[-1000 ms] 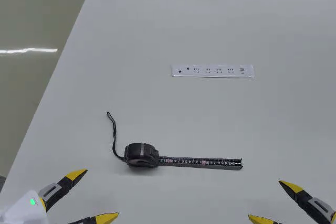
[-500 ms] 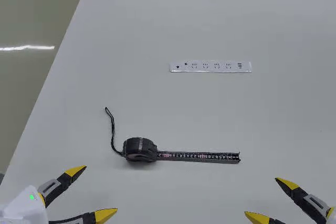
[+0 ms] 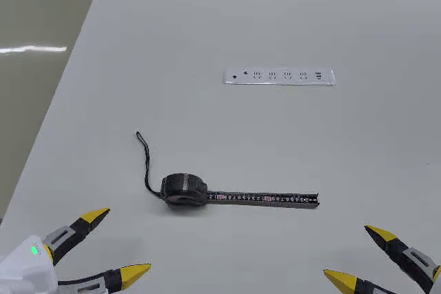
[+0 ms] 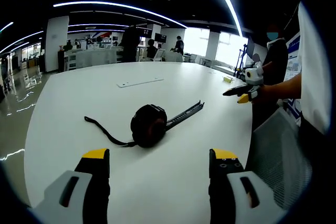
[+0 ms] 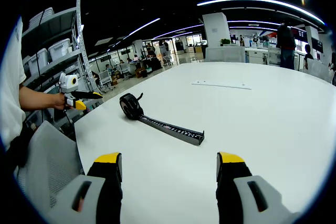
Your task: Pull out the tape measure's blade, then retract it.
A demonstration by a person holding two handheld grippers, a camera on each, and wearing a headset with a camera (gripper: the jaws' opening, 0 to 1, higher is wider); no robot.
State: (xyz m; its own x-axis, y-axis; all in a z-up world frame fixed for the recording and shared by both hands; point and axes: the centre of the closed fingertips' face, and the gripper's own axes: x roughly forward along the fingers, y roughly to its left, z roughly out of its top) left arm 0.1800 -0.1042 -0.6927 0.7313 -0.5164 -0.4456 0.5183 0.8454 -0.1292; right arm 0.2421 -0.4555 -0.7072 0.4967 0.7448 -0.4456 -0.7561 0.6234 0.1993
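One tape measure (image 3: 185, 189), blade (image 3: 265, 198) pointing right.

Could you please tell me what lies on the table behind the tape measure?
A white power strip lies flat on the table beyond the tape measure, apart from it. Nothing covers it.

Place: a big open office or lab
Roof: long strip lights (image 4: 105, 4)
Side: shelves (image 5: 52, 59) with boxes (image 5: 62, 47)
Far back: desks (image 4: 92, 56) and people (image 4: 128, 39)
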